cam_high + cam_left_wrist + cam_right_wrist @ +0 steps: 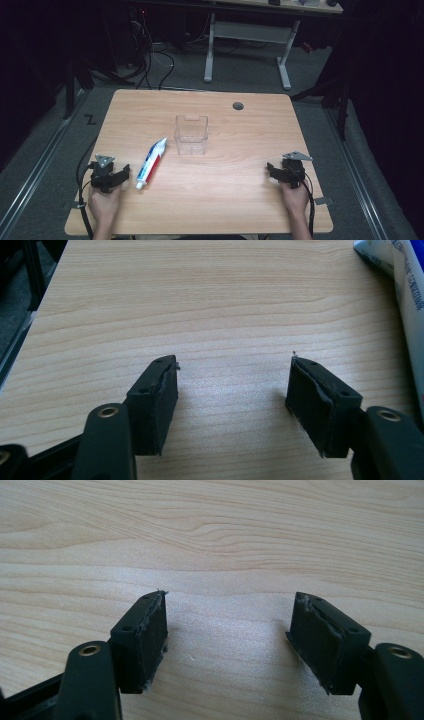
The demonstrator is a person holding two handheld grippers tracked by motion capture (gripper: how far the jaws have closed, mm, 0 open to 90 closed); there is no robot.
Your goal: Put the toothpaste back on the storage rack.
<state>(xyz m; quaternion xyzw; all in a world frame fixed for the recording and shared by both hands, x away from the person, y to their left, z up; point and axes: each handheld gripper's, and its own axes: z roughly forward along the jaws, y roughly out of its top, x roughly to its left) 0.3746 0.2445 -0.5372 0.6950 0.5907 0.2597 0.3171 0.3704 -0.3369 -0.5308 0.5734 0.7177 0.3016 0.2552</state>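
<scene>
- A dim room surrounds your workspace: a light wood table stands on grey carpet, with a white-legged desk and loose cables behind it.
- Your left hand-held gripper rests at the near left of the table, jaws spread with nothing between them. In the left gripper view only bare wood lies between the black pads.
- The toothpaste tube lies flat just beside that gripper, cap end toward you, flat crimped end pointing toward the container. Its white printed side shows at the right edge of the left gripper view. Lying this close, it appears placed for a left-hand pick.
- Your right hand-held gripper rests at the near right, well apart from the tube, jaws likewise spread over bare table, as the right gripper view confirms. It seems parked in reserve.
- The clear plastic container stands upright near the table's middle, open at the top, just beyond the tube. Nothing is visible inside it; the wood grain shows through its walls.
- Judged from this layout, the container is the likely destination for the tube, and its open mouth suits a drop from above.
</scene>
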